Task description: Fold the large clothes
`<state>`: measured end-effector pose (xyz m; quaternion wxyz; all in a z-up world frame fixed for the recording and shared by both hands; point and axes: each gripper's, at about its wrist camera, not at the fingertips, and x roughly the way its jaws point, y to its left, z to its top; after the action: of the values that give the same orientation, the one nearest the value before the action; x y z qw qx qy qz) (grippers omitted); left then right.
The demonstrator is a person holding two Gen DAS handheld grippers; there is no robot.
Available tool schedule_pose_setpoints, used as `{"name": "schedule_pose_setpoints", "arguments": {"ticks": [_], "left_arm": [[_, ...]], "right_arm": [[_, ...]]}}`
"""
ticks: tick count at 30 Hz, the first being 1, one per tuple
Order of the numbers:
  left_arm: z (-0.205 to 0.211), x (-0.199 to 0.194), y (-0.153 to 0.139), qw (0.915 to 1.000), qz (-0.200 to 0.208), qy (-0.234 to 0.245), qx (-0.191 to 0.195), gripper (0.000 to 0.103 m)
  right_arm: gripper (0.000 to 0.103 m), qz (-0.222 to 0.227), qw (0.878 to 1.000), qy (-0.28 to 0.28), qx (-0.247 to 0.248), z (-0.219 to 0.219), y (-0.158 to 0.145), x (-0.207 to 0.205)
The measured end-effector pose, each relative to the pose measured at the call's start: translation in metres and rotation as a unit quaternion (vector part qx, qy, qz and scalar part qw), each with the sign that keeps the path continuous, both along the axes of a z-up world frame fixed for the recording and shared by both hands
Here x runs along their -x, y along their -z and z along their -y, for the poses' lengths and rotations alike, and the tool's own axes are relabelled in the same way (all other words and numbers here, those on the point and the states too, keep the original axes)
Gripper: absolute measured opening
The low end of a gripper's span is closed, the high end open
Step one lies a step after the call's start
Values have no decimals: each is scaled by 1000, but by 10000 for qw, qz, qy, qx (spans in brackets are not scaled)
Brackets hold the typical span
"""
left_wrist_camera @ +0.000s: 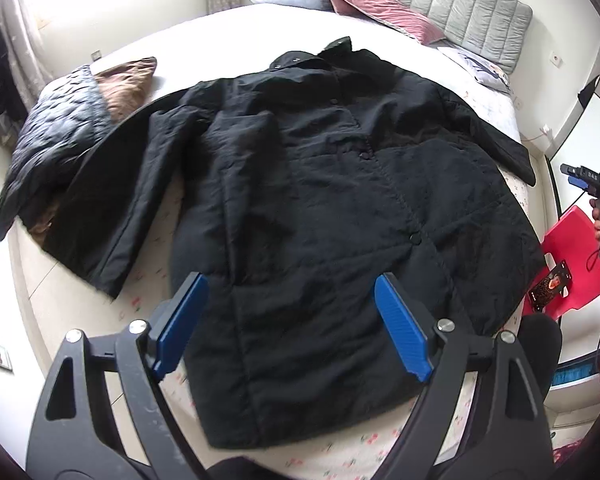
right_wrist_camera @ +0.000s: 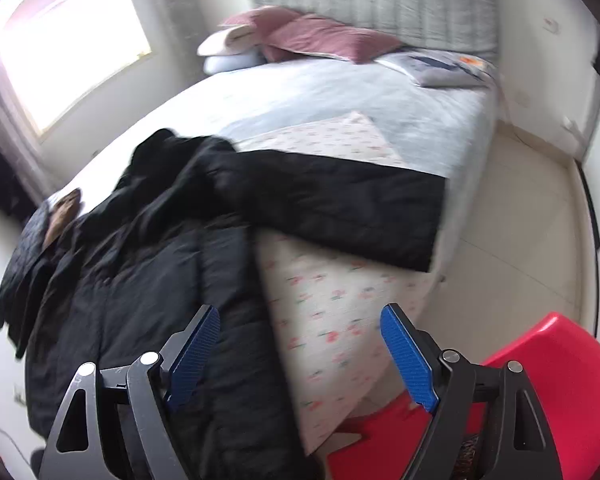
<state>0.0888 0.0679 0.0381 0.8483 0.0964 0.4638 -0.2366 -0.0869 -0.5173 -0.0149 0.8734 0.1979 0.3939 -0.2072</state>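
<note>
lying flat on the bed (left_wrist_camera: 228, 40), the black coat (left_wrist_camera: 320, 168) faces both tools (left_wrist_camera: 292, 320) (right_wrist_camera: 300, 352), spread wide, empty.

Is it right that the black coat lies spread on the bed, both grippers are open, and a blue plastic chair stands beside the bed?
Not quite: the chair is red, as the right wrist view shows. The black coat does lie spread on the bed, and the left gripper and right gripper are open.

Red chair (right_wrist_camera: 560, 364) crowds the bed's (right_wrist_camera: 340, 320) near corner; bare floor (right_wrist_camera: 512, 240) beyond.
</note>
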Motion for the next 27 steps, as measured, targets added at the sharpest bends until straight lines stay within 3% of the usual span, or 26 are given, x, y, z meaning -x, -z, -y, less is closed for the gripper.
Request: {"name": "schedule_pose_setpoints", "arguments": {"ticks": [8,15,17,18,19,20,23,27], "left_arm": [[58,-39,18,9993,-304,169,136,86],[104,-66,38,9979,-560,319,99,86],[116,-71,42,9974,-588,407,33,86],[121,-72,43,9973,-583,453,-14,86],[127,-74,44,9970,-563,517,-80,86],[132,-76,45,9968,-539,580,-130,86],[144,-81,46,9961,-413,731,-251,86],[154,-92,46,9959,-293,807,-268,86]], "right_arm": [[84,-155,9951,945,-265,106,33,-31],[83,-473,9891,1325,-425,155,98,-88],[62,-616,9882,1366,-326,157,110,-99],[37,-634,9884,1358,-232,155,110,-104],[19,-684,9873,1431,126,150,102,-107],[12,-694,9874,1354,433,145,94,-111],[9,-722,9773,1220,1577,135,54,-124],[9,-812,9407,1666,2841,153,4,-143]]}}
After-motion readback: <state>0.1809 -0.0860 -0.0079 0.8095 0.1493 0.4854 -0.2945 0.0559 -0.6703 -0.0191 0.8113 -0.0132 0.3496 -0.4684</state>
